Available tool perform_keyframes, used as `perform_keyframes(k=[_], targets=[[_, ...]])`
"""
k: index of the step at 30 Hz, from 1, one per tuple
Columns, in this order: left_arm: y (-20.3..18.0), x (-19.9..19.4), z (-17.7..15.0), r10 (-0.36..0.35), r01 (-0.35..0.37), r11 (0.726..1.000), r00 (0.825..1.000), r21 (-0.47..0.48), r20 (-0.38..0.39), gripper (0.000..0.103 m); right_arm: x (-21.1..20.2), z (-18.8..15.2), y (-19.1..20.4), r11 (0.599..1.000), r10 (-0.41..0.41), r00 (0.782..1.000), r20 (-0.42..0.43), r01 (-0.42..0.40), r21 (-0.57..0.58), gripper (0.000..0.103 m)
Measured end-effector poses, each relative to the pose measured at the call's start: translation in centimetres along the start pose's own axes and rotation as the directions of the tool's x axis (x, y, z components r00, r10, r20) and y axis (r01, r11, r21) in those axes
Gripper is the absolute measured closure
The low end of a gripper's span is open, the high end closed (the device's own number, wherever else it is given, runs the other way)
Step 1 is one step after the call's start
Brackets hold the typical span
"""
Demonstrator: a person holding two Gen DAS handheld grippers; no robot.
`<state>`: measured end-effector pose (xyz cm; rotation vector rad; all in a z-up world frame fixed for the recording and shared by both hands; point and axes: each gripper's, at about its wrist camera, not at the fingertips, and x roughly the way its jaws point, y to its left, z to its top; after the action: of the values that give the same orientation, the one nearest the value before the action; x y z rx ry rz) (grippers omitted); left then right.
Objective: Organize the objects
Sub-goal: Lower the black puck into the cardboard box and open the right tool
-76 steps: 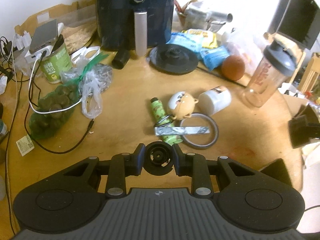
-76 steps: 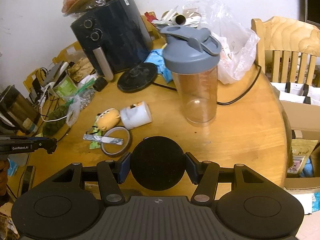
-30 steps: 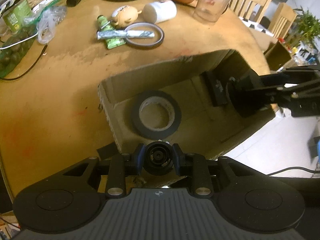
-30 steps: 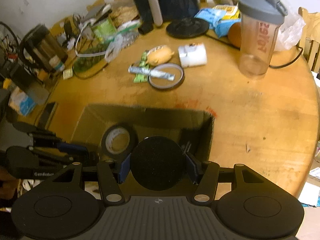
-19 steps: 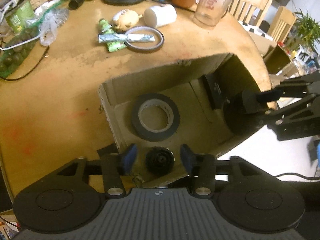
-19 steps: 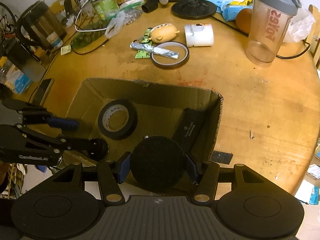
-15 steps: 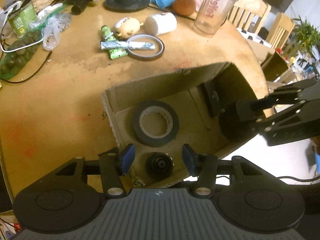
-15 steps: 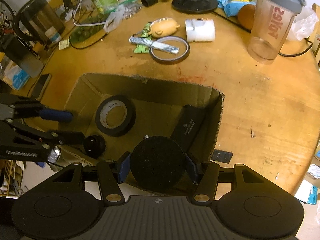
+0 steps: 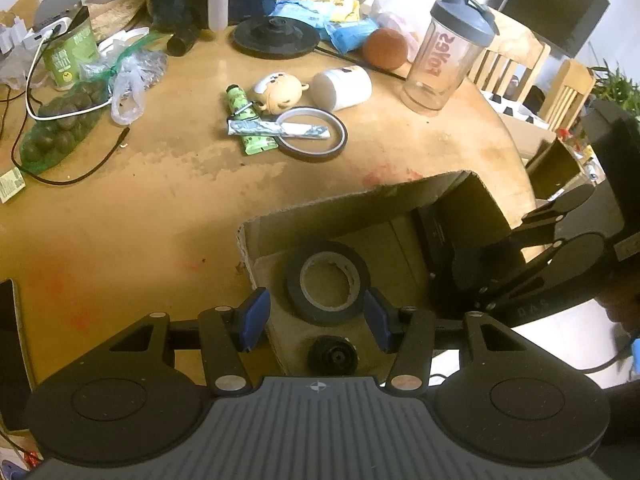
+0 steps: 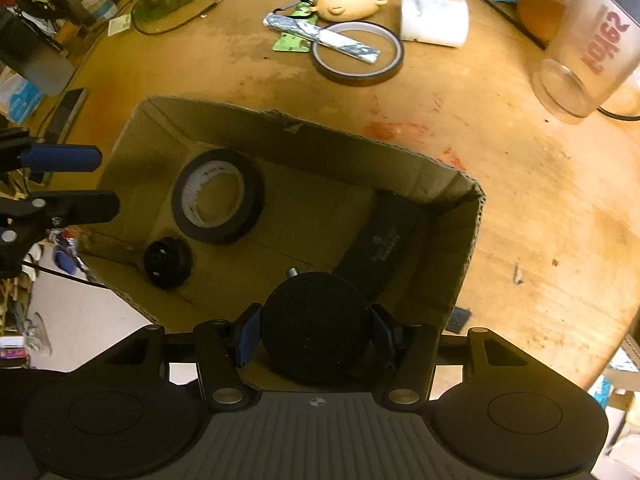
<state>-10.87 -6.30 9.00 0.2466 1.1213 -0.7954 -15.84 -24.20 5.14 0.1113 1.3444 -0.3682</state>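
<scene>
Left tool point(image 9: 316, 316): jaws spread, gripping nothing; a small black knob point(image 9: 333, 356) lies on the cardboard box point(image 10: 280, 128) floor beneath them, beside a black tape roll point(image 9: 327, 282). Right tool point(image 10: 315, 336): pads pinch a round black disc point(image 10: 316, 326) over the box's right end, next to a flat black case point(image 10: 380, 240). The wooden tabletop point(image 9: 140, 208) carries a thin tape ring point(image 9: 310, 132), white jar point(image 9: 342, 87) and shaker bottle point(image 9: 444, 54). Only the left view shows chairs point(image 9: 516, 64).

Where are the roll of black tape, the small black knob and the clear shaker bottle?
roll of black tape point(image 9: 326, 288): left wrist view, on its black outer band.
small black knob point(image 10: 166, 263): right wrist view, on its top face.
clear shaker bottle point(image 9: 444, 68): left wrist view, on its clear wall.
</scene>
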Motion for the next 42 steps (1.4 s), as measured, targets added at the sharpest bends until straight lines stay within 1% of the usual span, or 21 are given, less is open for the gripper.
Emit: perform_keyframes(k=[3, 6, 11, 14, 23, 25, 28, 30, 32, 35, 37, 38, 39, 42], targets=[[0.2, 0.0, 0.2, 0.001, -0.001, 1.000, 1.000, -0.002, 0.004, 0.052, -0.1, 0.3, -0.5, 0.997, 0.068, 0.998, 0.005, -0.068, 0.046, 0.043], [0.4, 0.1, 0.4, 0.004, -0.004, 1.000, 1.000, -0.004, 0.004, 0.052, 0.3, 0.5, -0.7, 0.995, 0.080, 0.997, 0.000, -0.079, 0.060, 0.043], [0.6, 0.0, 0.8, 0.007, -0.007, 1.000, 1.000, 0.000, 0.008, 0.052, 0.7, 0.8, -0.4, 0.998, 0.051, 0.998, -0.036, -0.050, 0.033, 0.043], [0.8, 0.0, 1.0, 0.009, -0.009, 1.000, 1.000, -0.001, 0.009, 0.052, 0.8, 0.9, -0.1, 1.000, -0.013, 0.999, -0.048, 0.012, -0.011, 0.043], [1.1, 0.2, 1.3, 0.008, -0.008, 1.000, 1.000, -0.001, 0.003, 0.052, 0.2, 0.4, 0.3, 0.991, -0.110, 0.993, -0.042, 0.106, -0.086, 0.043], [1.2, 0.3, 1.4, 0.007, -0.007, 1.000, 1.000, 0.000, 0.003, 0.052, -0.1, 0.5, 0.3, 0.992, -0.100, 0.994, -0.033, 0.097, -0.085, 0.043], [1.2, 0.3, 1.5, 0.007, -0.007, 1.000, 1.000, 0.002, 0.002, 0.052, -1.3, 0.4, -0.8, 0.999, -0.034, 0.999, 0.002, 0.034, -0.027, 0.037], [1.2, 0.3, 1.6, 0.007, -0.007, 1.000, 1.000, 0.003, 0.003, 0.052, -2.2, 0.3, -1.6, 1.000, 0.001, 1.000, 0.030, -0.002, 0.013, 0.028], [1.3, 0.3, 1.8, 0.007, -0.007, 1.000, 1.000, 0.005, 0.005, 0.052, -3.1, 0.2, -2.4, 0.999, 0.022, 0.998, 0.062, -0.023, 0.027, 0.027], [1.2, 0.4, 2.2, 0.007, -0.007, 1.000, 1.000, 0.010, 0.008, 0.052, -4.1, 0.2, -3.1, 0.998, 0.055, 0.992, 0.109, -0.060, 0.038, 0.023], [1.2, 0.4, 2.6, 0.008, -0.008, 1.000, 1.000, 0.012, 0.010, 0.052, -4.7, 0.3, -3.7, 0.995, 0.072, 0.986, 0.147, -0.081, 0.054, 0.017], [1.3, 0.5, 2.7, 0.008, -0.008, 1.000, 1.000, 0.014, 0.012, 0.052, -5.0, 0.4, -4.1, 0.995, 0.068, 0.984, 0.167, -0.080, 0.065, 0.010], [1.3, 0.5, 2.9, 0.009, -0.010, 1.000, 1.000, 0.015, 0.015, 0.052, -5.2, 0.6, -4.2, 0.995, 0.050, 0.982, 0.184, -0.065, 0.073, 0.005], [1.4, 0.4, 3.6, 0.013, -0.013, 1.000, 1.000, 0.015, 0.024, 0.052, -5.9, 1.1, -5.0, 0.996, 0.019, 0.973, 0.232, -0.040, 0.085, 0.004]])
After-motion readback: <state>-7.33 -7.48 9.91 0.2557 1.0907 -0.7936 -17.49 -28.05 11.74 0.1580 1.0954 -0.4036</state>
